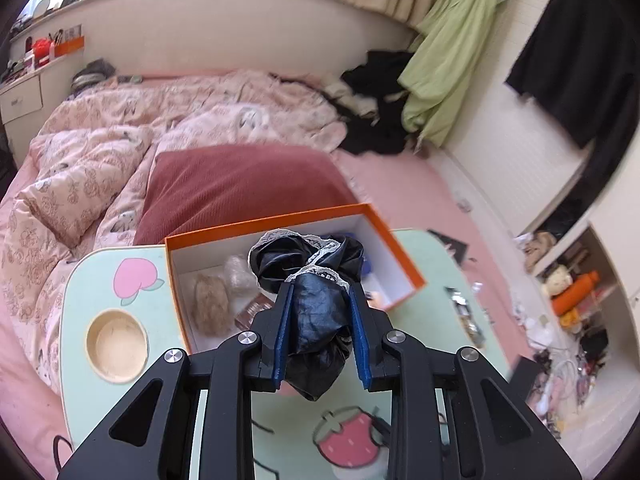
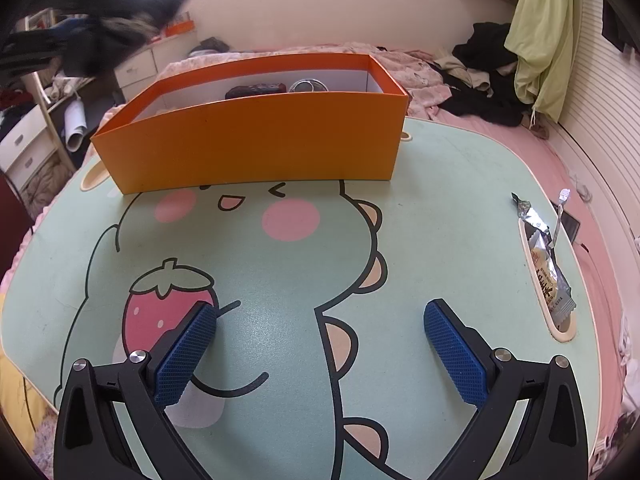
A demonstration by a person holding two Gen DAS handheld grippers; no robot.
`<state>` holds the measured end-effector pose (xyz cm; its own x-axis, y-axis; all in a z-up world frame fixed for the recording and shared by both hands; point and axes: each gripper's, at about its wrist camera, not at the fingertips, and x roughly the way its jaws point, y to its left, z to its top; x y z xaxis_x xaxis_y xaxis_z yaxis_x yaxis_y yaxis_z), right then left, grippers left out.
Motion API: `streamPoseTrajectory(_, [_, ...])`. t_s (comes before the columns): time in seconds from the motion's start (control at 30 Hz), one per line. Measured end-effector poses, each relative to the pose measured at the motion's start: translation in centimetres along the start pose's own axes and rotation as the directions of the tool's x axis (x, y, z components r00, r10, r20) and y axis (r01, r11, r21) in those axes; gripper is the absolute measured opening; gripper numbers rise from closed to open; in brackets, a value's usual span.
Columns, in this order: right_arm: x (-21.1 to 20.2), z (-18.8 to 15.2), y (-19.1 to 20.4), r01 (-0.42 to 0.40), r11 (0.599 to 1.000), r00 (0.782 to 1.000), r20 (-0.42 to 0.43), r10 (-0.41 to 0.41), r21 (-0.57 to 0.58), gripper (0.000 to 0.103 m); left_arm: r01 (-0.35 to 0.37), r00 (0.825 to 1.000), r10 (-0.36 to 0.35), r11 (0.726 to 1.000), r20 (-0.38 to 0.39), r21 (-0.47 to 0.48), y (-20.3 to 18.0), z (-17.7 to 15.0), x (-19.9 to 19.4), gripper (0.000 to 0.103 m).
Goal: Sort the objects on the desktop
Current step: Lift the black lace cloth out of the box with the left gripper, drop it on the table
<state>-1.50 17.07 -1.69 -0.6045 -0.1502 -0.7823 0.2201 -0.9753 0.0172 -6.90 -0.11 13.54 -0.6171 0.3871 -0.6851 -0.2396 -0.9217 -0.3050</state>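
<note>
My left gripper (image 1: 320,286) is shut on a crumpled black satin cloth with white lace trim (image 1: 316,304), held in the air just above the near side of the orange box (image 1: 288,220). Inside the box lie a tan furry item (image 1: 211,302), a clear wrapped lump (image 1: 239,278) and other small things, partly hidden by the cloth. In the right wrist view the orange box (image 2: 256,144) stands at the back of the mint cartoon desk (image 2: 440,208). My right gripper (image 2: 320,320) is open low over the desk, nothing between its fingers.
A snack packet (image 2: 550,268) and a thin stick lie in the slot at the desk's right edge. A round cup recess (image 1: 117,345) sits at the desk's left. A bed with a pink quilt (image 1: 100,152) and red pillow (image 1: 236,188) lies behind. Blurred dark shapes (image 2: 80,28) fill the upper left.
</note>
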Motion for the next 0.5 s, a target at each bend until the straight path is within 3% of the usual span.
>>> streamPoseTrajectory(0.1, [0.1, -0.2, 0.1, 0.001, 1.000, 1.000, 0.000, -0.001, 0.000, 0.103, 0.000, 1.000, 0.000, 1.000, 0.000, 0.009, -0.4, -2.6, -0.7, 0.028])
streamPoseTrajectory(0.2, [0.1, -0.2, 0.1, 0.001, 1.000, 1.000, 0.001, -0.001, 0.001, 0.103, -0.017, 0.998, 0.017, 1.000, -0.062, 0.001, -0.1, -5.8, 1.6, 0.029])
streamPoseTrajectory(0.3, [0.2, -0.3, 0.2, 0.001, 1.000, 1.000, 0.001, -0.001, 0.001, 0.103, -0.041, 0.997, 0.040, 0.999, -0.064, -0.024, 0.2, -7.4, 3.4, 0.031])
streamPoseTrajectory(0.4, [0.2, -0.3, 0.3, 0.002, 1.000, 1.000, 0.001, -0.002, 0.002, 0.103, -0.071, 0.997, 0.068, 0.996, -0.046, -0.052, 0.6, -8.1, 3.9, 0.048])
streamPoseTrajectory(0.5, [0.3, -0.4, 0.3, 0.003, 1.000, 1.000, 0.002, -0.003, 0.002, 0.103, -0.087, 0.996, 0.088, 0.995, 0.010, -0.051, 0.4, -8.9, 2.4, 0.082])
